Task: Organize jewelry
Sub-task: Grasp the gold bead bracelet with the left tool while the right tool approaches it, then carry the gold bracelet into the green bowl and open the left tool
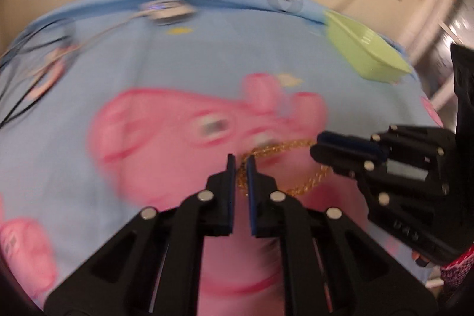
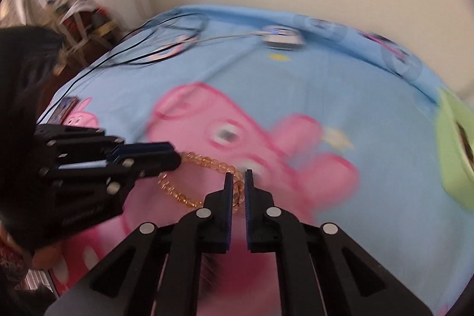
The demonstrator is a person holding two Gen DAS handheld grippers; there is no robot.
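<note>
Both fingers pairs, left (image 1: 241, 160) and right (image 2: 237, 176), pinch one amber bead bracelet (image 2: 204, 162).

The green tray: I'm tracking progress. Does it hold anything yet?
Cannot tell. The green tray sits at the bedsheet's far edge, blurred, its inside hidden in both views.

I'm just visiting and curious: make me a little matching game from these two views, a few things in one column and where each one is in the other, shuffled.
Things:
1. amber bead bracelet
2. green tray
3. black cables
4. pink pig print

Places:
A. far right edge of the blue sheet
B. pinched by both the left gripper and the right gripper
C. far left of the sheet
D. middle of the sheet, under the bracelet

Pairs: 1-B, 2-A, 3-C, 4-D
</note>
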